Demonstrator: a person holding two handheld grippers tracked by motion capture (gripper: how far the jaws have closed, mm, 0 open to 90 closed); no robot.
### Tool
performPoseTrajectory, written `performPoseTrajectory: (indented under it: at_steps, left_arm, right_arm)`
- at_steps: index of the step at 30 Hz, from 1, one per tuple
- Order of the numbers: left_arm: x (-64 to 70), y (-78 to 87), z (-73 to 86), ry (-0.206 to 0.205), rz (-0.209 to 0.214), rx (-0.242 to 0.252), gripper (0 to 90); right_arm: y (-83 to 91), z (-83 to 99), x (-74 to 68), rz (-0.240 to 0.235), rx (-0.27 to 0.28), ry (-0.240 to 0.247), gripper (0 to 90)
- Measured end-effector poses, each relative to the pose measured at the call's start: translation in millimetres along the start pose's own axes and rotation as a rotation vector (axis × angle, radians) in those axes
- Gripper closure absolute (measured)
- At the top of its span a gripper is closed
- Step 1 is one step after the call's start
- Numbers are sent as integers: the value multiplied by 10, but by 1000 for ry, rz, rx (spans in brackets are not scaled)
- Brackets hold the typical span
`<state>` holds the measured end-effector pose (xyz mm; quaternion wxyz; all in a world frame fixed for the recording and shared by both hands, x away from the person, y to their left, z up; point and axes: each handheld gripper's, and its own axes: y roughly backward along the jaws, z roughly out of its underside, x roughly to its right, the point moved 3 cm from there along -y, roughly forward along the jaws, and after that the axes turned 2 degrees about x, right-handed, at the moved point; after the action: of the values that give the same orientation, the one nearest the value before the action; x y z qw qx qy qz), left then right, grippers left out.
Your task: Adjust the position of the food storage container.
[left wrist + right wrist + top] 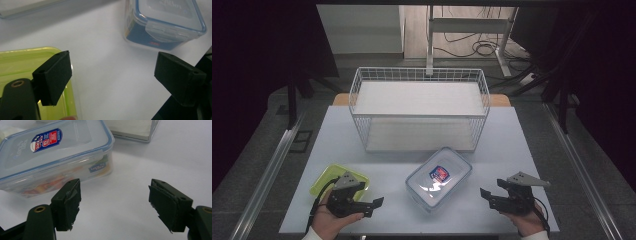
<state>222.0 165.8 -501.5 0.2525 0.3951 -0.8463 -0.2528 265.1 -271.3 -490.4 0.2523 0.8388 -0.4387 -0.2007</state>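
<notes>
A clear plastic container (439, 180) with a blue-rimmed clip lid and a red and blue sticker sits near the table's front middle; it also appears as the container (163, 21) and the container (53, 157) in the gripper views. A lime green lid (334, 178) lies flat at the front left, seen again as the lid (22, 62). My left gripper (374, 205) is held open just in front of the green lid, pointing right toward the container. My right gripper (486, 197) stands open to the right of the container, pointing left, with nothing between its jaws.
A white wire basket (419, 107) with a white liner stands across the back middle of the pale table (522, 150). Metal rails run along both sides of the table. Desk legs and cables lie on the floor behind.
</notes>
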Motion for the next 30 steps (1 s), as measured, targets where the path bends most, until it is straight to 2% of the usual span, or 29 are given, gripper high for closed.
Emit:
performPoseTrajectory:
  at_steps: [5,14,22,29,30]
  left_arm:
    - [-3,30,-15,7,-1,13,148]
    - [-6,53,27,-1,-7,7,152]
    - [38,60,22,-11,-9,12,171]
    - [75,67,-57,-22,-9,37,258]
    - [87,68,-90,-24,-8,44,318]
  right_arm:
    - [4,-1,-12,-4,-2,5,259]
    - [-23,-19,-71,-25,-11,22,269]
    - [-15,-27,-115,-18,-6,39,271]
    - [33,-16,-158,-21,1,50,267]
    - [22,-11,-154,-20,-2,50,265]
